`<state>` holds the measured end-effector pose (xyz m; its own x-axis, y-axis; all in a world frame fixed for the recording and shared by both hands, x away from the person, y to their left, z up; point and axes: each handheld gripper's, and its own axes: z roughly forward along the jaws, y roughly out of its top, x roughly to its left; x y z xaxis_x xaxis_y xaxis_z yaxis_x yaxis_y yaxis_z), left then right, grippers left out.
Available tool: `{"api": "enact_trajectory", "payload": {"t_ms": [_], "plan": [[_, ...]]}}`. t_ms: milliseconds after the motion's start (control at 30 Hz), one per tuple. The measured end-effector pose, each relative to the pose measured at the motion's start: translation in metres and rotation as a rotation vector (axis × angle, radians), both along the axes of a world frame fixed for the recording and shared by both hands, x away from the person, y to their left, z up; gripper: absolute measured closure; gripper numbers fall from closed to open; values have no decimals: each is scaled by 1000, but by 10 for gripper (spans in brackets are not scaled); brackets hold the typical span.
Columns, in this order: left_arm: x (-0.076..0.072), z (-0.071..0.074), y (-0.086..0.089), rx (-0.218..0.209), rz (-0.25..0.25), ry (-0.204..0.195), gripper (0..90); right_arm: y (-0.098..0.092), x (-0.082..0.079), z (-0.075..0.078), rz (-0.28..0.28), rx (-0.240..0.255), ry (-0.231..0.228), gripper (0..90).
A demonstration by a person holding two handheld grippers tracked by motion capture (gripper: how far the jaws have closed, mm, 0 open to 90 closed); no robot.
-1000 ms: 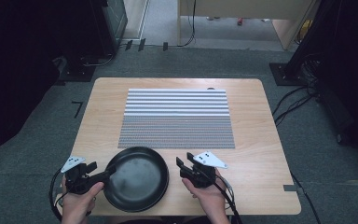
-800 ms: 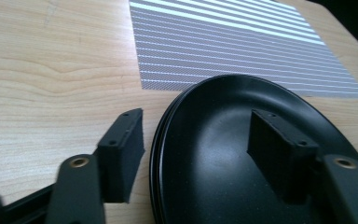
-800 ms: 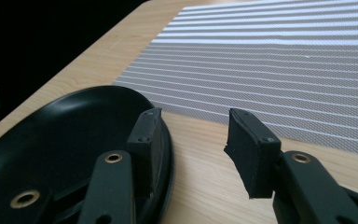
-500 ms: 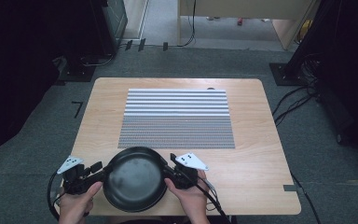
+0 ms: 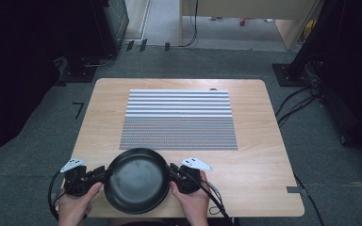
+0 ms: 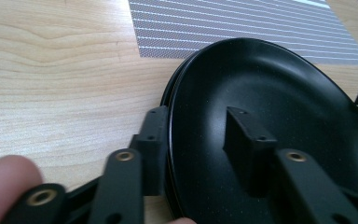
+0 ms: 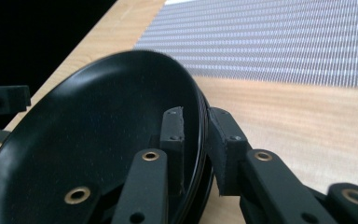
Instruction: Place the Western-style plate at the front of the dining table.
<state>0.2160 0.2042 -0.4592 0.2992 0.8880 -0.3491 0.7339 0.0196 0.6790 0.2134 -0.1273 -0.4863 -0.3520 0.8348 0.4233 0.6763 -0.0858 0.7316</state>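
At the near edge of the tabletop (image 5: 264, 155) I have the black plate (image 5: 136, 181) lying flat between my two tools, just short of the striped mat (image 5: 179, 120). On the left, my left hand-held gripper (image 5: 100, 173) has just been closing with the plate's rim between its jaws; in the left gripper view the outer pad lies against the rim while the inner one stands a little off it, so I would not call that a firm grip yet. On the right, my right hand-held gripper (image 5: 173, 170) has also just been closing and now pinches the opposite rim. I judge this the grasping step; next comes tightening the left side, then a level, even lift.
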Motion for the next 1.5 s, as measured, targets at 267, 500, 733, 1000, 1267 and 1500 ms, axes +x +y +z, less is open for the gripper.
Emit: {"api": "enact_trajectory", "payload": {"t_ms": [267,500,733,1000,1267,1500], "plan": [[0,-4,3,-42,-66,22,720,-6,-4,-7,12,57,68,821],[2,-7,4,-73,-104,43,737,-12,-5,-7,6,138,121,825],[5,-12,11,-133,-127,81,735,-15,-6,-9,9,179,145,817],[6,-14,3,-179,-215,107,743,-15,-7,-9,-2,190,171,852],[3,-5,35,-180,-74,50,678,-16,-8,-10,7,208,167,851],[6,-14,34,-174,-111,103,639,-15,-9,-10,-2,209,168,849]]}}
